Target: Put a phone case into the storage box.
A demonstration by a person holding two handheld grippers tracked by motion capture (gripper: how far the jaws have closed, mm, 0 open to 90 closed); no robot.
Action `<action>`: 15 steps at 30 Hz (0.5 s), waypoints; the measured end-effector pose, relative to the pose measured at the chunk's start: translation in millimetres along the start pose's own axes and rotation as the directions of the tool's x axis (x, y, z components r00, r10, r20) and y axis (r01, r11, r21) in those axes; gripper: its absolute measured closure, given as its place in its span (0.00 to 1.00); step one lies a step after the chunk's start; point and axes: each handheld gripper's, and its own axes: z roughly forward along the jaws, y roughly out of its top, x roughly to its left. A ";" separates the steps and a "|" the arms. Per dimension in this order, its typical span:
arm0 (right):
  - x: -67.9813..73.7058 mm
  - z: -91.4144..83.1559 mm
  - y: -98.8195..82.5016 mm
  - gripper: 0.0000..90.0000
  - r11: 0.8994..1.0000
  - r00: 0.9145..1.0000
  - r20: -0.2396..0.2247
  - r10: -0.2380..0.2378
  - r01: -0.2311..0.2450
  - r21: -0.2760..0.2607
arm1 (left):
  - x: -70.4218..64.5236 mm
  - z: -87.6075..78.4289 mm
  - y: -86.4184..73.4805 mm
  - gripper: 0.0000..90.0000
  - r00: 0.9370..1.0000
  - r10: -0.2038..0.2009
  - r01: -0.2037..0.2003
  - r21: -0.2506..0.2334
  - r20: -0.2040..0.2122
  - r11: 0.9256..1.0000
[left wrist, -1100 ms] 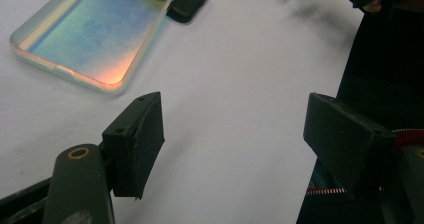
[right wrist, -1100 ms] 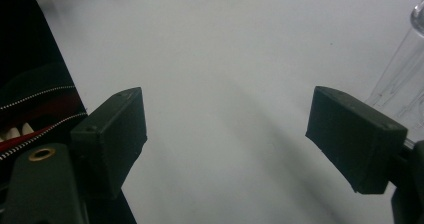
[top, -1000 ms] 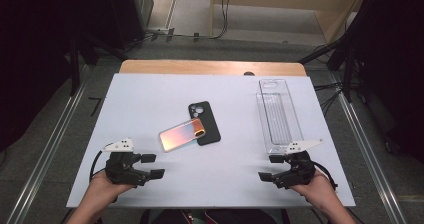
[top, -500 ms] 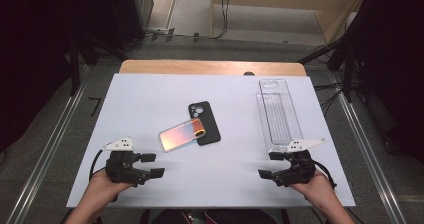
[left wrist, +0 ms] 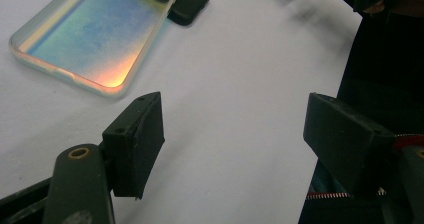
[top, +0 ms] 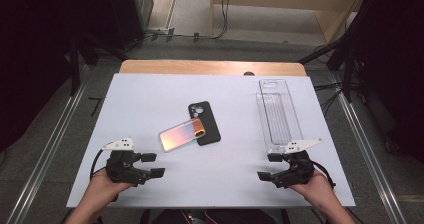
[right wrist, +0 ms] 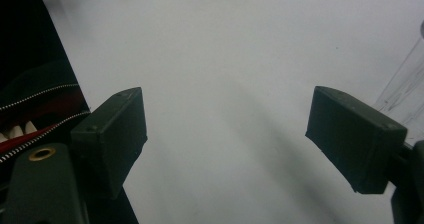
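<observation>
Iridescent phone case (top: 182,134) lying flat mid-counter, one corner overlapping the black phone case (top: 204,123) beside it, camera cutouts close together. Clear plastic tray (top: 278,115) standing well apart toward the right edge of the white counter (top: 150,99). Left hand-held gripper (top: 152,165) low at the near left, jaws apart, nothing between them, iridescent case near ahead. Right hand-held gripper (top: 268,167) at the near right, just beside the tray's near end, jaws spread wide over bare counter.
</observation>
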 end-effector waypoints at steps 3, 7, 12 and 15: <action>0.0 -0.1 -0.1 0.16 1.000 1.000 0.000 -0.001 0.001 -0.001 | 0.0 0.1 0.1 0.27 1.000 0.002 -0.002 0.003 0.001 1.000; -0.4 -0.2 -0.2 0.16 1.000 1.000 -0.002 -0.001 0.001 -0.003 | -0.3 0.1 0.0 0.27 1.000 0.005 -0.005 0.005 -0.003 1.000; -0.7 -0.2 -0.3 0.16 1.000 1.000 -0.001 -0.003 0.003 -0.002 | -0.4 0.5 -0.1 0.27 1.000 0.003 -0.003 0.009 -0.003 1.000; -0.5 -0.1 -0.3 0.16 1.000 1.000 -0.008 -0.002 0.002 -0.003 | 0.0 0.8 0.1 0.27 1.000 -0.003 0.003 0.014 -0.002 1.000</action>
